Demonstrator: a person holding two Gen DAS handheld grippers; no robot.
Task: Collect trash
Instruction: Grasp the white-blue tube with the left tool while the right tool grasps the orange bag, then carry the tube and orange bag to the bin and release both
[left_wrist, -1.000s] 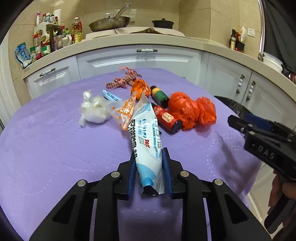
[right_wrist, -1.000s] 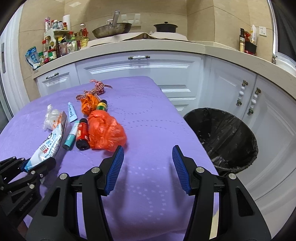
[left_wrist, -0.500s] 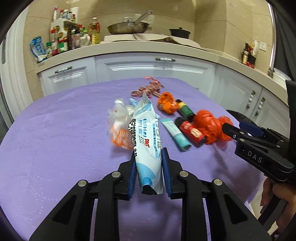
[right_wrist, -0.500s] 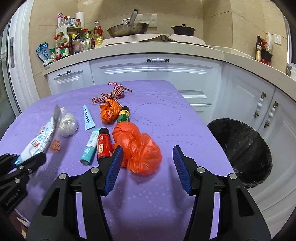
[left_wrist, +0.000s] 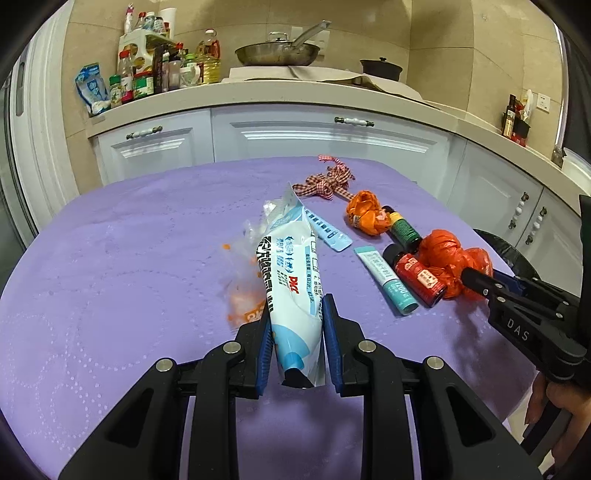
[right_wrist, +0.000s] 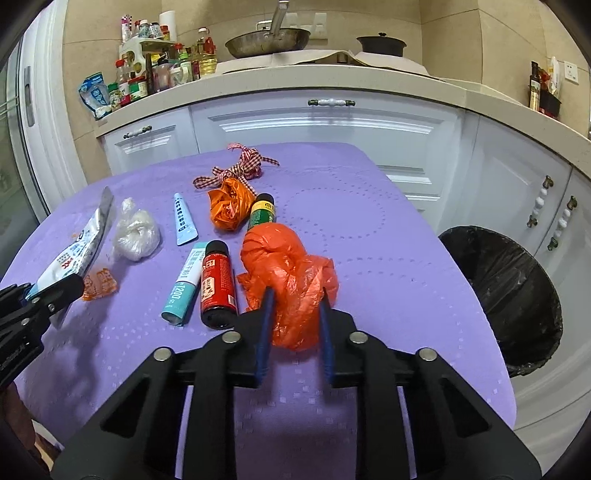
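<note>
Clearly both grabs are made: the left gripper (left_wrist: 297, 332) has its fingers pinched on the white-and-blue packet (left_wrist: 290, 280), and the right gripper (right_wrist: 293, 325) has closed on the red-orange plastic bag (right_wrist: 288, 273), which seems barely off the purple bench (right_wrist: 388, 258). Next, I'd guess, both loads swing to the black-lined bin (right_wrist: 506, 295) at three o'clock. Left lying: two tubes, two bottles, one small orange wad, one clear bag, one checked ribbon, one orange scrap.
</note>
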